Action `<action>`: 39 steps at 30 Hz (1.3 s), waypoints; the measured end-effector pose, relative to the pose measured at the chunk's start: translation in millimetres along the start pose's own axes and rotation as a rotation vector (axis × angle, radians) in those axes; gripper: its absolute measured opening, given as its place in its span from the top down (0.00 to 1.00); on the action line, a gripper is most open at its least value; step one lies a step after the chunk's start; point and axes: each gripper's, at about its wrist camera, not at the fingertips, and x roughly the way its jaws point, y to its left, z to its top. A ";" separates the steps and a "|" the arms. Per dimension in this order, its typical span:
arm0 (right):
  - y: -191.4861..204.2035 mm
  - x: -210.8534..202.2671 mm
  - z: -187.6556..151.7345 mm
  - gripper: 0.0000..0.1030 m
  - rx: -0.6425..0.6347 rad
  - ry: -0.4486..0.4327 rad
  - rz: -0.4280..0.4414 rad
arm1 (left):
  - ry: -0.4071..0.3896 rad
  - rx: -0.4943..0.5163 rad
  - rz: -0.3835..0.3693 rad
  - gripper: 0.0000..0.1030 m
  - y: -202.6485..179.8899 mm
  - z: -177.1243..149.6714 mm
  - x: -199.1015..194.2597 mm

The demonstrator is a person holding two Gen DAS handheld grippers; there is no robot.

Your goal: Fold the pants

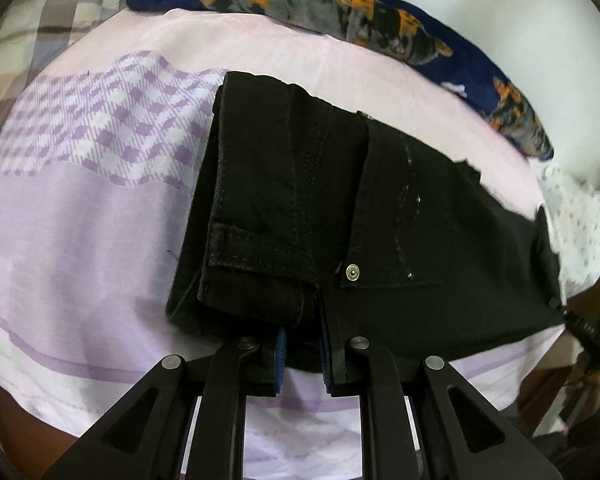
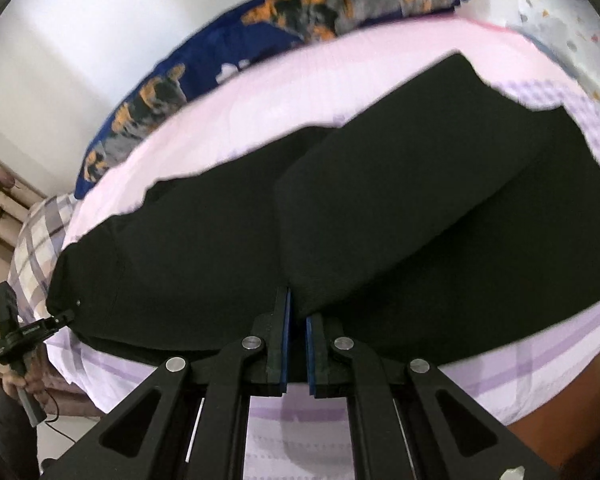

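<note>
Black pants (image 1: 340, 200) lie across a pink and lilac bedsheet (image 1: 80, 220). In the left wrist view their waist end is nearest, with a metal rivet (image 1: 353, 272) and a pocket showing. My left gripper (image 1: 303, 334) is shut on the waistband edge, its blue pads (image 1: 282, 356) pressing the cloth. In the right wrist view a folded leg of the pants (image 2: 400, 200) rises off the bed, and my right gripper (image 2: 298, 308) is shut on its near edge. The left gripper (image 2: 58, 318) shows there too, at the far left end of the pants, with a hand (image 2: 16, 384) on its handle.
A navy blanket with orange and grey patches (image 1: 320, 4) lies along the far side of the bed against a white wall. A checked pillow (image 2: 36, 240) and a white dotted cloth (image 1: 576, 216) lie at the bed's ends. The near bed edge drops to a brown floor (image 2: 560, 400).
</note>
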 end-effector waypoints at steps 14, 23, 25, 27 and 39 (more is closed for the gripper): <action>-13.3 24.5 -6.1 0.93 0.071 0.078 0.023 | -0.028 0.050 0.061 0.76 -9.8 -7.1 4.2; -22.6 22.8 0.8 0.80 0.146 0.065 0.132 | 0.005 0.206 0.116 0.52 -50.3 -43.8 -22.3; -26.7 20.0 4.5 0.76 0.157 0.053 0.141 | -0.023 0.285 0.103 0.52 -73.2 -50.5 -30.4; -35.8 15.5 10.1 0.71 0.185 0.024 0.154 | -0.051 0.359 0.061 0.51 -103.5 -55.2 -31.8; -88.2 5.4 44.6 0.70 0.317 -0.070 0.203 | 0.051 0.723 -0.220 0.51 -282.3 -58.7 50.3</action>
